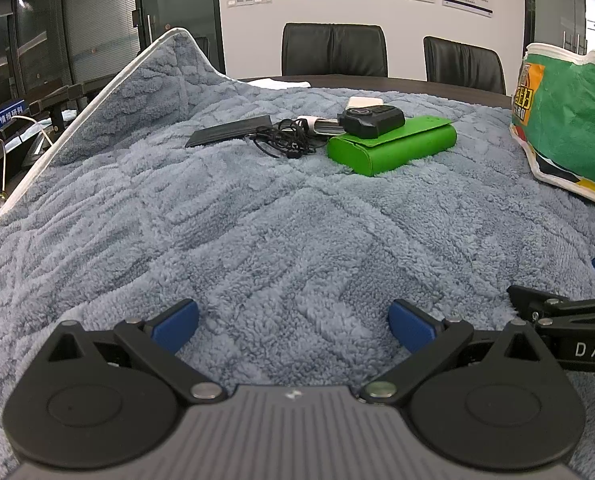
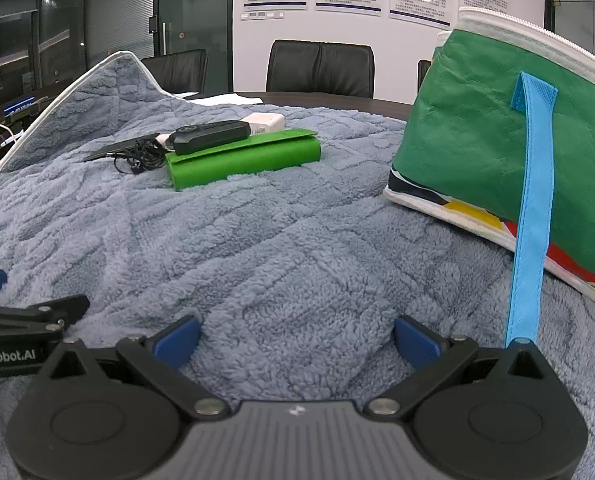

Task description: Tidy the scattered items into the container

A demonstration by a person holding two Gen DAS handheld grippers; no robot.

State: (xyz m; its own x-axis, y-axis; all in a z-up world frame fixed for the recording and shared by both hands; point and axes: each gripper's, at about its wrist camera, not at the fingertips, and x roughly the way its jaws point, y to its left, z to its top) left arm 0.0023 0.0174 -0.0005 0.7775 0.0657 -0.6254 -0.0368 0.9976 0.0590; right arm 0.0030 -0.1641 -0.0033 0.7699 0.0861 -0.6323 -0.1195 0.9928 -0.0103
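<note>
black-armed left gripper [image 1: 293, 326] and right gripper [image 2: 297, 340], blue fingertips, silver pivot screws, ribbed grey bodies

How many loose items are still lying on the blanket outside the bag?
5, all clustered together: green pouch, black device atop it, white charger behind, tangled black earphones, flat black card holder leftmost. Others may be hidden.

My left gripper [image 1: 293, 326] sits low with its jaws spread wide, blue pads [image 1: 175, 324] well apart and nothing between them. My right gripper [image 2: 297, 340] matches it, jaws wide and empty, blue fingertips [image 2: 415, 340] apart. They sit side by side: from the left camera the right one shows at 3 o'clock, and from the right camera the left shows at 9 o'clock.
</note>
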